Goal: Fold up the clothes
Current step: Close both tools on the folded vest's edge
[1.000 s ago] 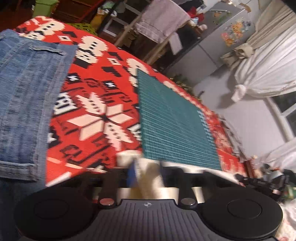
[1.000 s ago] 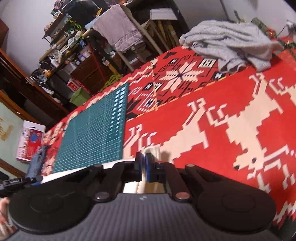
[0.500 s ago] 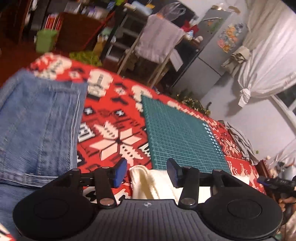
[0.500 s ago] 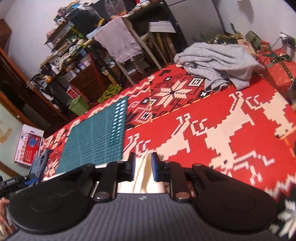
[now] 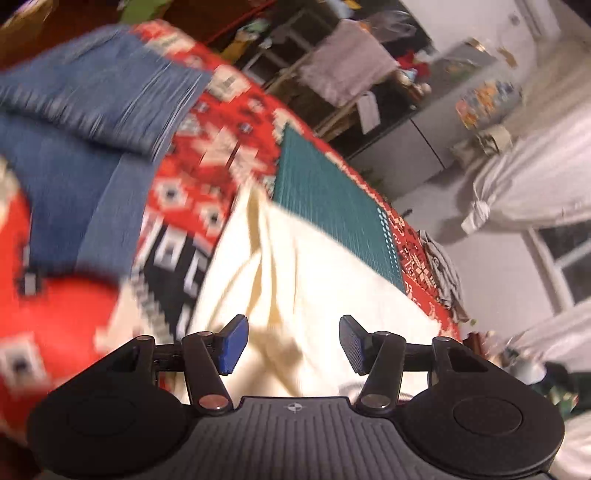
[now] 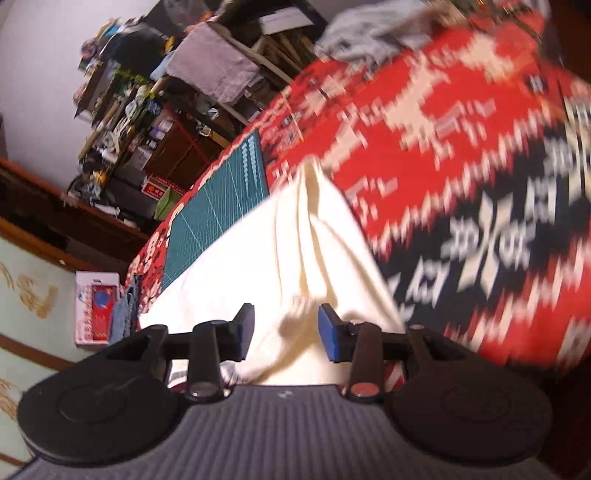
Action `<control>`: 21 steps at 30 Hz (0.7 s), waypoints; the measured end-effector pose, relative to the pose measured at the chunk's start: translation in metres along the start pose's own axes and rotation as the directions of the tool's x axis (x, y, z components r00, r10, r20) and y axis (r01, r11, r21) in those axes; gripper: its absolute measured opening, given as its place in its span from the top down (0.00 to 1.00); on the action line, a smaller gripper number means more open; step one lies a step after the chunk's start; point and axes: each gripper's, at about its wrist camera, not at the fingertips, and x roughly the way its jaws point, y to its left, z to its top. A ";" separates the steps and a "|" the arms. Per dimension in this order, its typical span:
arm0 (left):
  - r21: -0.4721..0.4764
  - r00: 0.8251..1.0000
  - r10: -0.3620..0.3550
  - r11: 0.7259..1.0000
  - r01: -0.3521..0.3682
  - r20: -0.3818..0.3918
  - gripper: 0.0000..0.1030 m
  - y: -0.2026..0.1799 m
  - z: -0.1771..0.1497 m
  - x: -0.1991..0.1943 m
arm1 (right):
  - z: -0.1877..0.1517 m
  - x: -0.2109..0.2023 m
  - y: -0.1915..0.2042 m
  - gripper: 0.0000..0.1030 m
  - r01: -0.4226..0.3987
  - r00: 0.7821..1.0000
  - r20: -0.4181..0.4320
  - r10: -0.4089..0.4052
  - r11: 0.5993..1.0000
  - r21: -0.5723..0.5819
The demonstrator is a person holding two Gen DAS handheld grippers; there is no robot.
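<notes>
The right gripper [image 6: 283,332] hangs over a cream garment [image 6: 295,254], its two blue-padded fingers [image 6: 328,334] spread apart with nothing pinched between them. The garment lies wrinkled on a red, white and black patterned cloth [image 6: 461,155] that covers the table; its far edge overlaps the near edge of a green cutting mat [image 6: 218,206], which lies toward the table's far left. At the far right corner sits a crumpled grey garment [image 6: 369,33], blurred. A piece of blue denim [image 6: 123,314] shows at the table's left edge. Beyond the table stand cluttered shelves [image 6: 122,110] and a grey towel [image 6: 218,70] draped over a rack.
</notes>
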 end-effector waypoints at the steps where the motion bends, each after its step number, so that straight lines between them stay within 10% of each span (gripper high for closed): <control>1: -0.016 1.000 -0.004 1.000 0.004 -0.002 0.48 0.000 -0.005 0.001 | -0.005 0.002 -0.002 0.58 -0.005 1.000 0.003 0.005 1.000 0.019; 12: -0.013 0.999 0.013 1.000 -0.013 0.029 0.49 -0.005 -0.021 0.020 | -0.024 0.025 -0.004 0.56 -0.014 0.998 0.069 0.012 0.999 0.032; 14: -0.002 0.999 0.021 1.000 -0.021 0.034 0.56 -0.007 -0.020 0.020 | -0.024 0.028 -0.001 0.58 -0.011 0.998 0.065 0.010 1.000 0.011; 16: 0.006 0.999 0.030 1.000 -0.030 0.028 0.89 -0.006 -0.021 0.023 | -0.023 0.029 0.000 0.83 -0.010 0.998 0.062 0.011 1.000 -0.009; 21: 0.005 0.999 0.039 0.999 -0.039 0.038 0.95 -0.006 -0.023 0.022 | -0.021 0.028 0.005 0.95 -0.006 0.997 0.073 0.010 0.999 -0.051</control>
